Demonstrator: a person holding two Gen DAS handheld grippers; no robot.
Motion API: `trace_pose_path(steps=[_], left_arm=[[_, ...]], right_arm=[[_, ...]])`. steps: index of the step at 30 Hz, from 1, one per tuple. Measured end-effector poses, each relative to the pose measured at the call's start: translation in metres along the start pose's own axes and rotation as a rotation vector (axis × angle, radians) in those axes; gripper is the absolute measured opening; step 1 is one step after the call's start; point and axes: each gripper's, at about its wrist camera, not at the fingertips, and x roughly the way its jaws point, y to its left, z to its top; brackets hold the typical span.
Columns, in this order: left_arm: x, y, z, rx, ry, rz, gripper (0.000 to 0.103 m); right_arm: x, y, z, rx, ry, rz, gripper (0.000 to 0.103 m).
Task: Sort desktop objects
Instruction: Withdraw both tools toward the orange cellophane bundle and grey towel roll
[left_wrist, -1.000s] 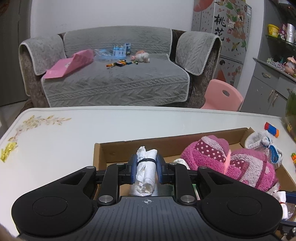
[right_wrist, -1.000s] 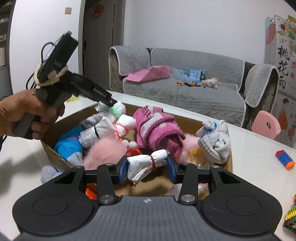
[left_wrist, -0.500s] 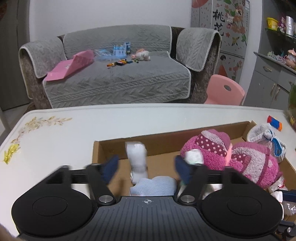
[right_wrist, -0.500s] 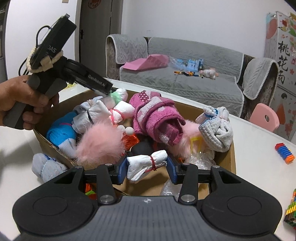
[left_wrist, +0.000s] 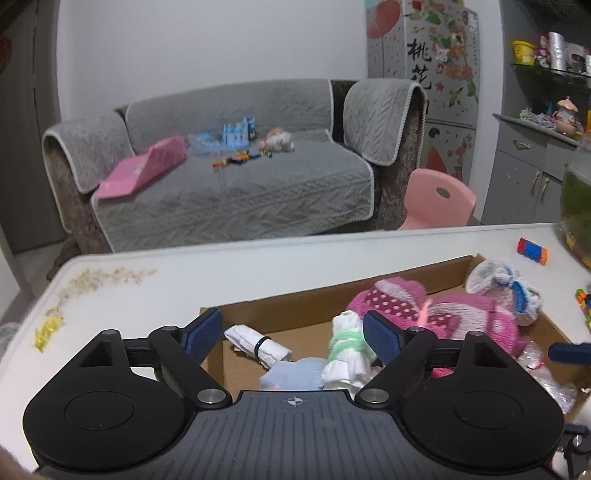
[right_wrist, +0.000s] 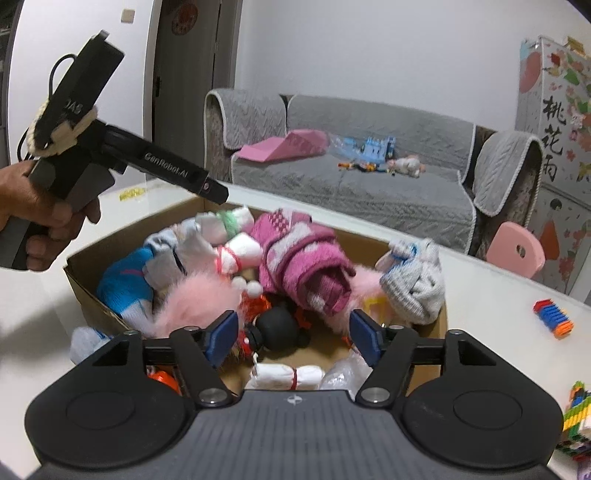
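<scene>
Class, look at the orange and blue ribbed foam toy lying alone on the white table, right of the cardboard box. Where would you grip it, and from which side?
Grip the foam toy across its narrow middle, coming from above: it lies flat, a short cylinder with nothing touching it.

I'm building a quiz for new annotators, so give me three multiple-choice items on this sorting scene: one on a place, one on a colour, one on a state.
1. Where does the white roll with the black band lie?
A. on the sofa
B. in the cardboard box
C. on the pink chair

2. What colour is the band on the white roll below the right gripper?
A. red
B. yellow
C. blue

3. How does the left gripper stand?
A. shut on a sock
B. open, holding nothing
C. shut on a toy block

Answers: 1 B, the roll rests on the box floor; 2 A, a red band circles its middle; 3 B, its blue pads stand wide apart with nothing between them.
</scene>
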Motion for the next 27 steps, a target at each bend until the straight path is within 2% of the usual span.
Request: trace_pose_path(steps=[2, 5, 7, 8, 10, 14, 19, 24, 27], left_arm=[[-0.016, -0.005, -0.003, 0.021, -0.018, 0.008, 0.087], [-0.050, -0.010, -0.017, 0.044, -0.053, 0.023, 0.089], [-0.077, -0.013, -0.030, 0.044, -0.071, 0.038, 0.094], [-0.091, -0.015, -0.037, 0.038, -0.084, 0.045, 0.101], [-0.115, -0.024, -0.054, 0.038, -0.119, 0.052, 0.103], [-0.140, -0.043, -0.090, 0.023, -0.096, 0.031, 0.102], [-0.129, -0.071, -0.119, 0.058, -0.005, -0.026, 0.102], [-0.106, -0.087, -0.127, 0.068, 0.041, -0.019, 0.102], [-0.098, -0.089, -0.133, 0.052, 0.047, 0.012, 0.102]], right_arm=[[-0.009, 0.002, 0.000, 0.002, -0.018, -0.003, 0.073], [-0.027, 0.008, -0.003, 0.007, -0.043, 0.006, 0.078], [-0.038, 0.012, -0.008, 0.012, -0.052, 0.016, 0.085], [-0.044, 0.016, -0.010, 0.005, -0.055, 0.019, 0.086], [-0.049, 0.020, -0.014, -0.006, -0.059, 0.019, 0.092], [-0.053, 0.025, -0.025, 0.021, -0.028, 0.023, 0.094], [-0.058, 0.023, -0.037, 0.083, -0.009, 0.016, 0.094], [-0.064, 0.012, -0.045, 0.165, -0.004, -0.005, 0.094], [-0.065, 0.008, -0.048, 0.172, -0.010, -0.014, 0.094]])
